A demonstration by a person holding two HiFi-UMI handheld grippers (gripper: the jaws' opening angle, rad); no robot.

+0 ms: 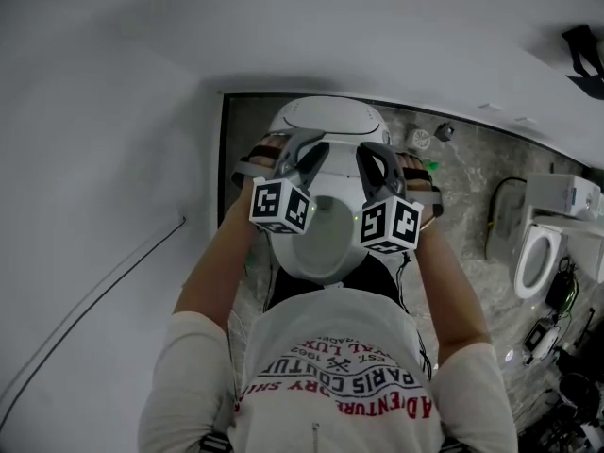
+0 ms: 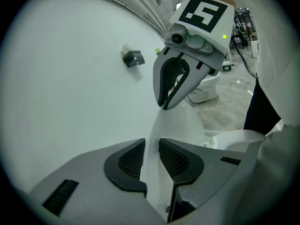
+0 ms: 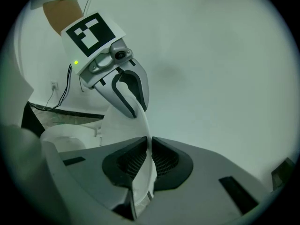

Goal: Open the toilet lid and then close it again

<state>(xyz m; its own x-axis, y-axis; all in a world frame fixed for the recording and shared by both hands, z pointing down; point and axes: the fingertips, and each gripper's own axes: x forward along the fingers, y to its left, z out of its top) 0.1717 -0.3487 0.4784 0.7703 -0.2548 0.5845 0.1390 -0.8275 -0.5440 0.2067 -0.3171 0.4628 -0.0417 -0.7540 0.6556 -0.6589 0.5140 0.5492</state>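
I stand in front of the white toilet (image 1: 330,121), both arms stretched over it. Its white lid (image 1: 326,229) is lifted, and its thin rim runs between the two grippers. My left gripper (image 1: 307,154) holds the rim on the left; in the left gripper view the lid (image 2: 180,121) fills the gap between its pads (image 2: 131,161). My right gripper (image 1: 370,157) is shut on the rim a short way along; in the right gripper view the lid (image 3: 124,125) sits pinched between its pads (image 3: 166,161). Each gripper view shows the other gripper clamped further along the rim.
A white wall (image 1: 94,159) closes the left side, with a thin cable (image 1: 94,295) running down it. A small dark fitting (image 2: 132,57) hangs on the wall. A second toilet (image 1: 538,258) and loose gear (image 1: 557,347) stand on the marbled floor (image 1: 462,187) to the right.
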